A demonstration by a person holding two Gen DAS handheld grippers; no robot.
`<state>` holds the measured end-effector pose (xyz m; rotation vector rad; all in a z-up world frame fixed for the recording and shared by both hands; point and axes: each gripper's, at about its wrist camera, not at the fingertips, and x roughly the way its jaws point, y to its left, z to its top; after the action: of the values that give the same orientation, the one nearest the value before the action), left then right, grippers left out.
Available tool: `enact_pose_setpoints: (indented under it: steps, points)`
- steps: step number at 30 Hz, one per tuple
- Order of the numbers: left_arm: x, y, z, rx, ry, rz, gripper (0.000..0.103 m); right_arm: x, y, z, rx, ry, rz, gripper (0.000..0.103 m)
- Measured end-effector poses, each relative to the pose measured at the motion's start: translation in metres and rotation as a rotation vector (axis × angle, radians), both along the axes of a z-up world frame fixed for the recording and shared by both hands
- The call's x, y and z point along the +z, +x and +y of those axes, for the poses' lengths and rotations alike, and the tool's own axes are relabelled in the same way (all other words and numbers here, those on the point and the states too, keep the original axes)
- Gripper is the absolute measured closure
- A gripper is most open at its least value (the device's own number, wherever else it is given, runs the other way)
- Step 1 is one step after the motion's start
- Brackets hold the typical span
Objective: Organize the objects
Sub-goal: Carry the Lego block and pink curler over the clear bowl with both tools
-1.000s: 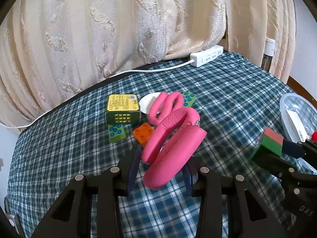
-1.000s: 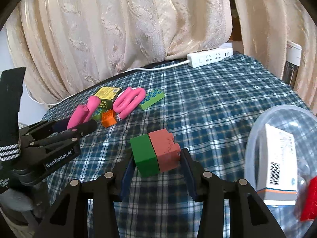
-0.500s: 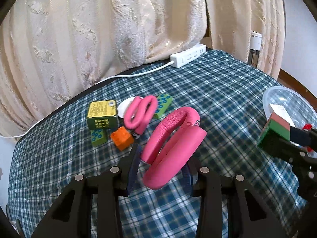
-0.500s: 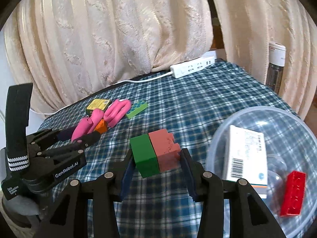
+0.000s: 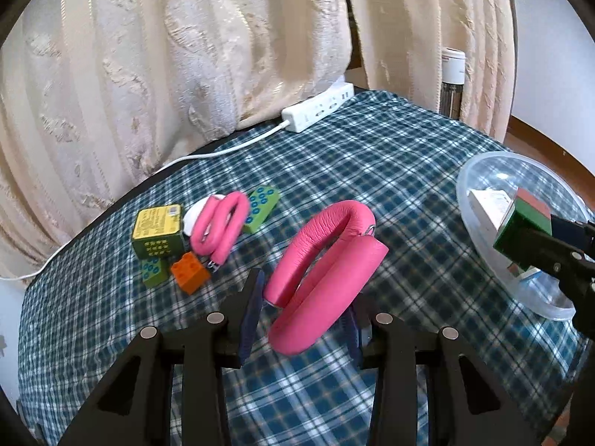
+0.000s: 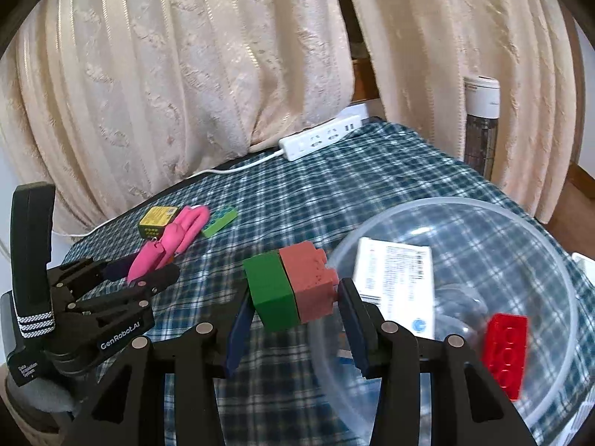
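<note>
Gripping a pink loop (image 5: 323,275), the left hand-held gripper (image 5: 303,319); right hand-held gripper (image 6: 293,319) clamps joined blocks (image 6: 292,290) (green, red).

A surface covered by a blue-green-white plaid cloth (image 5: 390,171) is seen, with a white power strip (image 5: 318,111) laid at its far edge. Grouped at the left are a yellow-green printed box (image 5: 158,230), a folded pink padded strap (image 5: 219,226), a flat green studded plate with blue dots (image 5: 262,208), a small green brick (image 5: 153,271) and an orange brick (image 5: 189,277). A clear round plastic bowl (image 6: 520,230) is set at the right.
</note>
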<state>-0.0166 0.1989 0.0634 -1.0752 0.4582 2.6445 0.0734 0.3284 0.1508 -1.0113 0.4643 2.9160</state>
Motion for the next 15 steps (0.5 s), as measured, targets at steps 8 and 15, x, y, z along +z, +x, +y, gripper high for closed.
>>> enact_pose_setpoints:
  steps: [8,15]
  points:
    - [0.001,0.005,0.033,-0.058,-0.016,0.002,0.063,-0.003,0.014,0.028,-0.058,0.002,0.002,0.055]
    - [0.001,0.011,0.066,-0.114,-0.031,0.004,0.063,-0.007,0.028,0.055,-0.114,-0.009,-0.001,0.055]
